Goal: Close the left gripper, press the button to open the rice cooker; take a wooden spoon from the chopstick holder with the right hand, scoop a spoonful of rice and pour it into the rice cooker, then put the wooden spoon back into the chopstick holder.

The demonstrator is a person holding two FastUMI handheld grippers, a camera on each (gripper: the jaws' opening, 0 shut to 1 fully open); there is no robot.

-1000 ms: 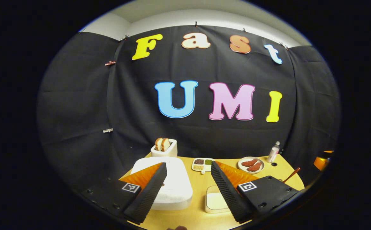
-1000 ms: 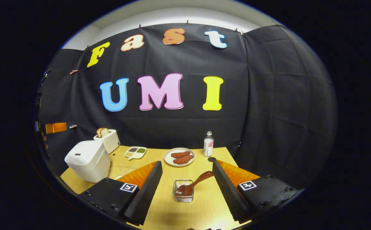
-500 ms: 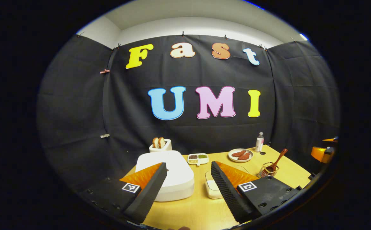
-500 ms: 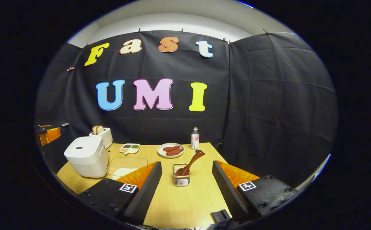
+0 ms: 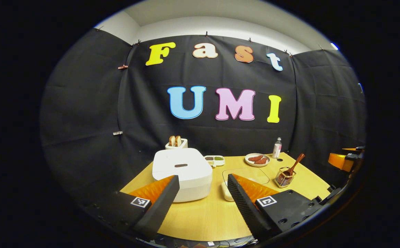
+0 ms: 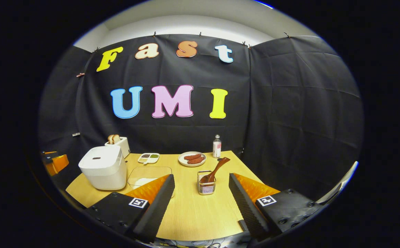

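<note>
A white rice cooker (image 5: 182, 172) (image 6: 102, 167) stands shut on the wooden table, with a dark button slot on its lid. A wooden spoon (image 5: 293, 165) (image 6: 216, 168) leans in a wire chopstick holder (image 5: 282, 177) (image 6: 206, 183). A clear container of rice (image 5: 243, 179) (image 6: 145, 177) sits between cooker and holder. My left gripper (image 5: 201, 203) hangs open in front of the cooker, nothing between its fingers. My right gripper (image 6: 201, 203) is open too, short of the holder. The other gripper shows at the right edge of the left gripper view (image 5: 341, 160) and at the left edge of the right gripper view (image 6: 55, 162).
At the back stand a toaster with bread (image 5: 176, 143) (image 6: 119, 143), a divided dish of grains (image 5: 214, 160) (image 6: 148, 157), a plate of sausages (image 5: 256, 159) (image 6: 192, 159) and a small bottle (image 5: 276, 148) (image 6: 217, 146). The table's front edge (image 5: 203, 237) lies just under both grippers.
Both grippers have pulled back from the table and lifted, so the cooker, rice container and holder look smaller and farther away. Both have stayed open.
</note>
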